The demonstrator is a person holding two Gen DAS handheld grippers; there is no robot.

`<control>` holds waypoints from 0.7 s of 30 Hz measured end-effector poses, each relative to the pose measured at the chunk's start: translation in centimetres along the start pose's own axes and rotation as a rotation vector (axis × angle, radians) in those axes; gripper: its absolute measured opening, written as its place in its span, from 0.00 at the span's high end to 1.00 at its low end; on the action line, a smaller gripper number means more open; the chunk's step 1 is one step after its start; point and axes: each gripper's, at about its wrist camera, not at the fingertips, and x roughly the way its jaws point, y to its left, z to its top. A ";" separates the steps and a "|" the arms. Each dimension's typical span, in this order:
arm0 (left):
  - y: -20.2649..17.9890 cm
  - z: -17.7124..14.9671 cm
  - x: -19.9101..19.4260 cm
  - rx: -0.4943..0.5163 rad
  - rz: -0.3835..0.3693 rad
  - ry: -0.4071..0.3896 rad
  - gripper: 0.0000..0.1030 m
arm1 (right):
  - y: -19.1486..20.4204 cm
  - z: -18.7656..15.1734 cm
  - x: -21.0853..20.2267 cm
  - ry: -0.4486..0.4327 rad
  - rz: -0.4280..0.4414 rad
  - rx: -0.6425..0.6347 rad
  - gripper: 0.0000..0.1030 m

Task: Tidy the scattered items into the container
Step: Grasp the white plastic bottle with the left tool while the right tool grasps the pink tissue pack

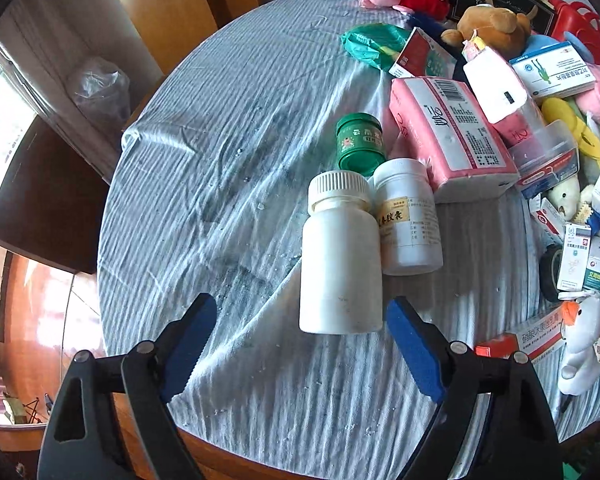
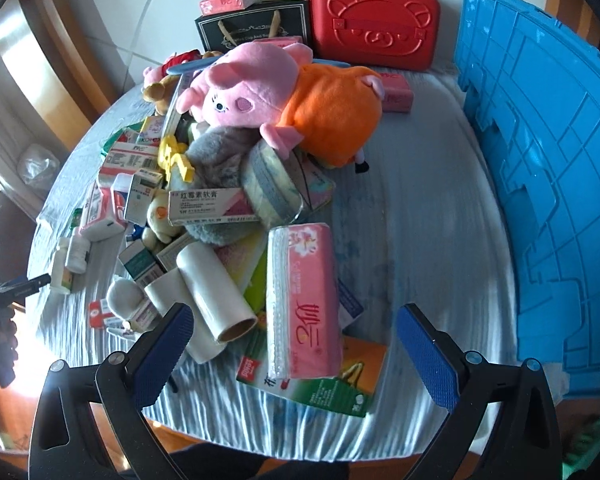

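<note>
On the round surface (image 1: pixel 228 184), draped in a wrinkled grey-blue ribbed cloth, the left gripper (image 1: pixel 300 344) hangs with its fingers (image 1: pixel 190 344) spread wide and empty, the blue ridged pads touching nothing. A plain white plastic bottle (image 1: pixel 340 264) with a ribbed screw cap lies on its side just ahead of them, its base close to the right-hand pad but clear of it, more toward that pad than centred in the gap. Touching its side lies a second white bottle (image 1: pixel 410 220) with a printed label, and just beyond both a small green jar (image 1: pixel 358 144) rests tilted. To the right of these a soft pink tissue pack (image 1: pixel 448 136) leans into a jumble of cardboard medicine boxes and plush toys.

Over the same heap, the right gripper (image 2: pixel 296 354) also holds its fingers (image 2: pixel 164 356) well apart, gripping nothing. Between them and a little ahead lies another pink tissue pack (image 2: pixel 304 300), long and cushiony in glossy wrap, resting on a flat green and orange box (image 2: pixel 332 384). Just beside the left pad lies a white paper roll (image 2: pixel 212 292) with a cardboard core. Further back a pink plush pig (image 2: pixel 284 100) in an orange dress tops the pile, and a hard red case (image 2: pixel 376 16) with a bear face stands behind. At the far right stands the blue ribbed plastic container (image 2: pixel 548 168), well apart from the heap.
</note>
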 end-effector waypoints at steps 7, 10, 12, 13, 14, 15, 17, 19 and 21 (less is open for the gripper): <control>-0.7 0.6 2.9 0.041 0.000 0.022 0.15 | 0.5 -0.2 1.2 0.020 -0.028 -0.010 0.00; -0.7 0.9 4.0 0.040 0.011 0.039 0.19 | 0.3 -0.2 2.1 0.031 -0.042 -0.016 0.00; -0.6 1.0 4.5 0.036 0.007 0.046 0.24 | 0.0 -0.3 2.9 0.043 -0.055 -0.015 0.00; -0.7 1.0 4.7 0.041 0.008 0.052 0.30 | -0.1 -0.3 3.3 0.048 -0.062 -0.013 0.00; -0.7 1.0 4.9 0.044 0.006 0.061 0.35 | -0.3 -0.4 3.7 0.054 -0.068 -0.012 0.00; -0.8 1.0 4.9 0.044 -0.002 0.063 0.43 | -0.5 -0.5 4.0 0.059 -0.071 -0.008 0.00; -1.0 1.1 4.5 0.052 0.003 0.057 0.44 | -0.7 -0.5 4.7 0.066 -0.075 0.000 0.00; -1.1 1.0 4.1 0.051 -0.008 0.048 0.45 | -0.9 -0.4 5.4 0.072 -0.081 0.001 0.00; -1.2 0.9 3.7 0.047 -0.014 0.039 0.46 | -0.8 -0.4 6.2 0.081 -0.087 -0.005 0.00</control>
